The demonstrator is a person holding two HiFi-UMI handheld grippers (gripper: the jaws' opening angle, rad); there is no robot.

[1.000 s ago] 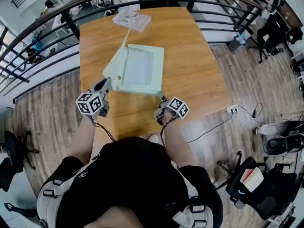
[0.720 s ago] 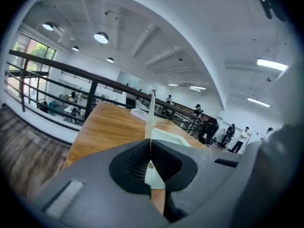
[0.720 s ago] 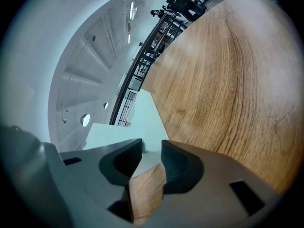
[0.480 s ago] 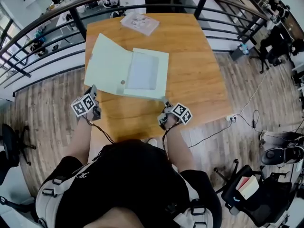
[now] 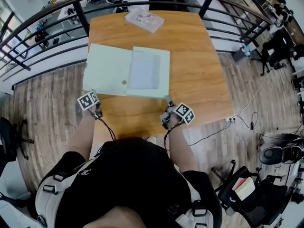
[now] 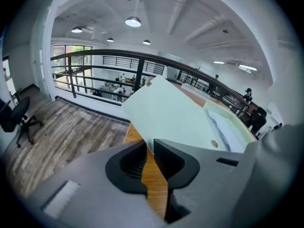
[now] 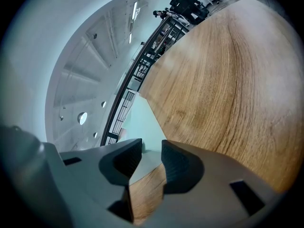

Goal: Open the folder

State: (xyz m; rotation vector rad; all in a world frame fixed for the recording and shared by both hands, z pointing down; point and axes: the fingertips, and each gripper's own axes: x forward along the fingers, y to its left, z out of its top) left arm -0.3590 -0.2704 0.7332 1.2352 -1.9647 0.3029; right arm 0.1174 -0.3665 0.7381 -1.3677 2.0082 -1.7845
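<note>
Folder (image 5: 110, 70) corner sits clamped in right claw (image 7: 151, 147).

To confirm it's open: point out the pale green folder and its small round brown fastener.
pale green folder (image 5: 105, 69): head view, on the opened left cover.
small round brown fastener (image 5: 124, 82): head view, on its centre, near the fold.

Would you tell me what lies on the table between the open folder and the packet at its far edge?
Nothing; the head view shows only bare table between folder and packet.
</note>
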